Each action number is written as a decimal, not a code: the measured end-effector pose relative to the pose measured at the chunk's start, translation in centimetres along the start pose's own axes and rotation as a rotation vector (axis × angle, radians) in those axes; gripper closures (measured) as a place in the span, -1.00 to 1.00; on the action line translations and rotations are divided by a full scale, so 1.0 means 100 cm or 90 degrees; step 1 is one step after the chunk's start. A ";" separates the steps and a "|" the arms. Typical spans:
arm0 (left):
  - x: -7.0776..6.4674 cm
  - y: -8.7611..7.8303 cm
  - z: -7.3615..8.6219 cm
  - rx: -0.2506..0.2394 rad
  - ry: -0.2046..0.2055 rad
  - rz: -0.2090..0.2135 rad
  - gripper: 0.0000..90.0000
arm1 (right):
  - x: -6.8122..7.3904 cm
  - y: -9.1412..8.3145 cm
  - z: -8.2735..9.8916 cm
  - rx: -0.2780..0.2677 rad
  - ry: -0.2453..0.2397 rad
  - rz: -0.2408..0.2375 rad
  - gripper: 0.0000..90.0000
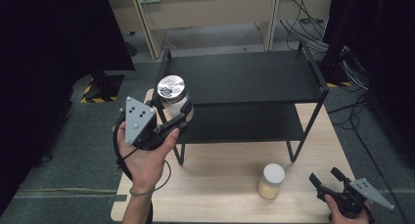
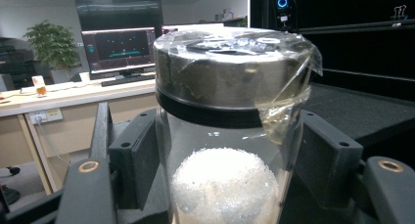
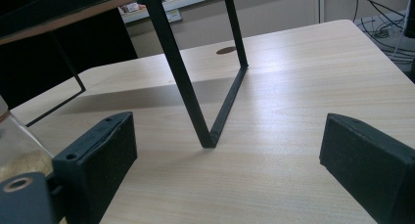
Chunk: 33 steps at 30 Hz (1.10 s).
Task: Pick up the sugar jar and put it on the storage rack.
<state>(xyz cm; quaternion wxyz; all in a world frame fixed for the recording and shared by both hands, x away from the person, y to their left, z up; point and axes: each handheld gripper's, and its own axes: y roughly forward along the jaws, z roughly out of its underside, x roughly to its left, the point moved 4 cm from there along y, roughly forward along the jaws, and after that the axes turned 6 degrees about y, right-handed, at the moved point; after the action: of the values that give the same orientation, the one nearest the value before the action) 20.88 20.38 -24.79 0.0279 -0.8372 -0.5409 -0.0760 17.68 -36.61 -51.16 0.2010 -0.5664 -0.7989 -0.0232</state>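
Observation:
A glass jar point(image 1: 172, 92) with a silver lid wrapped in clear film holds white granules point(image 2: 225, 185). My left gripper point(image 1: 182, 112) is shut on the jar's body, with a black pad pressed against each side point(image 2: 139, 155). It holds the jar upright in the air at the left end of the black two-tier shelf point(image 1: 244, 77), near the top tier's front corner. A second jar point(image 1: 271, 181), with a white lid and tan contents, stands on the table in front of the shelf. My right gripper point(image 1: 325, 176) is open to the right of that jar, its jaws wide apart point(image 3: 227, 150) and low over the tabletop.
The shelf stands on a light wooden table point(image 1: 220, 185); both tiers are bare. One thin black leg point(image 3: 186, 82) meets the table straight ahead of the right gripper. The tan jar point(image 3: 14, 155) shows at that view's left edge. Beyond the table are desks, cables and dark curtains.

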 end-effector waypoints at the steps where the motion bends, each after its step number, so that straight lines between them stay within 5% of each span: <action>1: 0.001 0.001 -0.002 -0.003 -0.001 -0.002 -0.31 | 0.000 0.000 0.000 -0.001 0.000 0.000 -0.84; 21: 0.002 0.039 -0.010 0.005 0.018 -0.067 -0.31 | -0.001 0.000 0.000 0.001 0.004 -0.001 -0.84; 33: 0.006 0.059 -0.006 0.025 0.012 -0.075 -0.31 | -0.001 0.000 0.000 0.001 0.007 -0.002 -0.84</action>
<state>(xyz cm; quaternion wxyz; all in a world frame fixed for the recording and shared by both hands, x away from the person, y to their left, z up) 26.39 18.40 -23.88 0.0450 -0.8022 -0.5906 -0.0749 17.73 -36.75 -51.18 0.2054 -0.5651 -0.7986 -0.0261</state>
